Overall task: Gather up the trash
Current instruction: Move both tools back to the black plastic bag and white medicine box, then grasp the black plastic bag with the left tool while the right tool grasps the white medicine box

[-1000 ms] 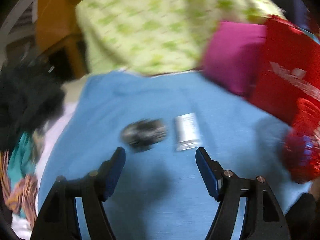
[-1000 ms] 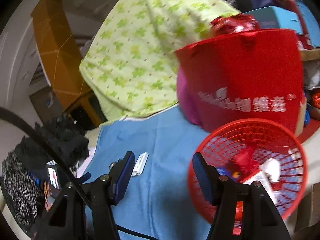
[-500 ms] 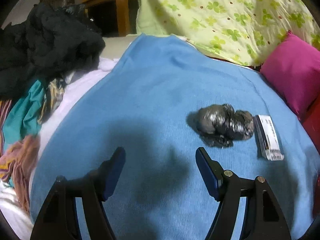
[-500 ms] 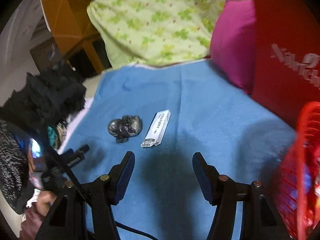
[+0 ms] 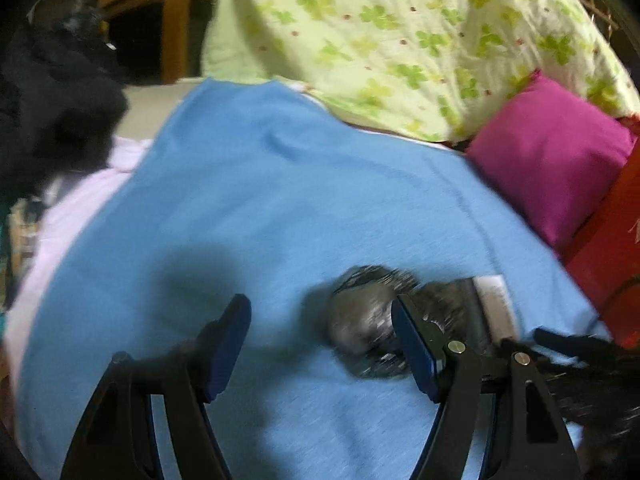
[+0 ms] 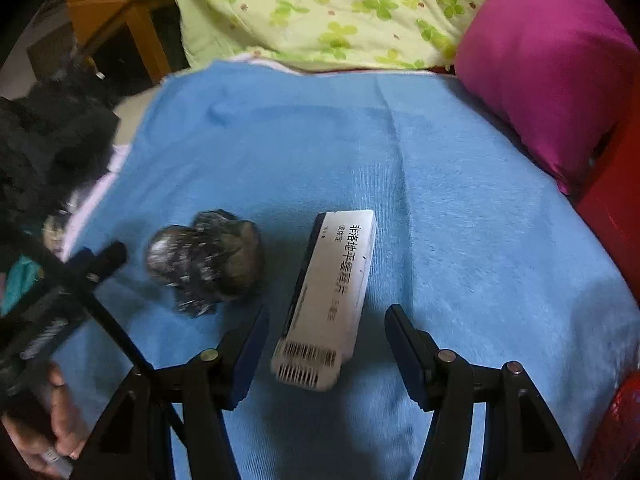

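Right gripper [image 6: 326, 346] spread around white box [image 6: 330, 300]; blurred dark wad [image 6: 206, 260], perhaps foil, alongside.

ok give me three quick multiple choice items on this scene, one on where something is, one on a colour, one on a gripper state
1. In the right wrist view, the white box lies
A. inside a basket
B. on the blue cloth, beside the crumpled dark wad
C. on the pink cushion

2. The quilt behind the cloth is
A. pale green with clover print
B. plain white
C. striped black

3. The right gripper is
A. shut on the wad
B. shut and empty
C. open, the box's near end between its fingers

Answers: 1 B, box and wad both rest on the cloth; 2 A, green leaves show; 3 C, gaps on both sides.
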The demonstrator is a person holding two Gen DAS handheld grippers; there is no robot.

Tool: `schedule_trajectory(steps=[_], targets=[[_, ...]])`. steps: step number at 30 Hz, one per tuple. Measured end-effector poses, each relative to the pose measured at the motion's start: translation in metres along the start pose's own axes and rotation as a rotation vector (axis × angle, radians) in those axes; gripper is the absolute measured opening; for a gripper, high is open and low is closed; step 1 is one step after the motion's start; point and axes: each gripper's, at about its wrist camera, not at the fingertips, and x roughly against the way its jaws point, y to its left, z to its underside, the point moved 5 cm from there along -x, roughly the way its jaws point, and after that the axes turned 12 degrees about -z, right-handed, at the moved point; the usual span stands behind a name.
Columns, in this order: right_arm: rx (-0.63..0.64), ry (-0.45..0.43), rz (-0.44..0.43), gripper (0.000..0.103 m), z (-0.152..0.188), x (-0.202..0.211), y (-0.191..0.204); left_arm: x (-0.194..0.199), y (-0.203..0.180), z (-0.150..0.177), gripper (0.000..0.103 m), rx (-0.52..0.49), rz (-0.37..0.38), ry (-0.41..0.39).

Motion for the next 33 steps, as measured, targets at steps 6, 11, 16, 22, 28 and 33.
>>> schedule_trajectory(steps=[6, 11, 16, 22, 28, 33], targets=[[0.042, 0.053, 0.055, 0.05, 0.002, -0.024, -0.005, -0.032, -0.022, 0.002, 0.074, -0.034, 0.093, 0.11], [0.052, 0.024, 0.01, 0.042, 0.011, -0.008, -0.013, -0.045, -0.041, 0.016, 0.074, -0.047, 0.203, 0.216], [0.032, -0.036, -0.039, 0.041, 0.032, 0.026, -0.02, -0.041, -0.051, 0.023, 0.06, -0.05, 0.242, 0.234], [0.011, -0.089, -0.068, 0.041, 0.061, 0.073, -0.024, -0.02, -0.065, 0.03, 0.024, -0.082, 0.246, 0.197], [-0.02, -0.135, -0.07, 0.041, 0.097, 0.115, -0.034, 0.003, -0.07, 0.04, 0.016, -0.118, 0.221, 0.165], [-0.039, -0.164, -0.083, 0.041, 0.108, 0.139, -0.04, 0.034, -0.069, 0.048, 0.016, -0.126, 0.203, 0.127]])
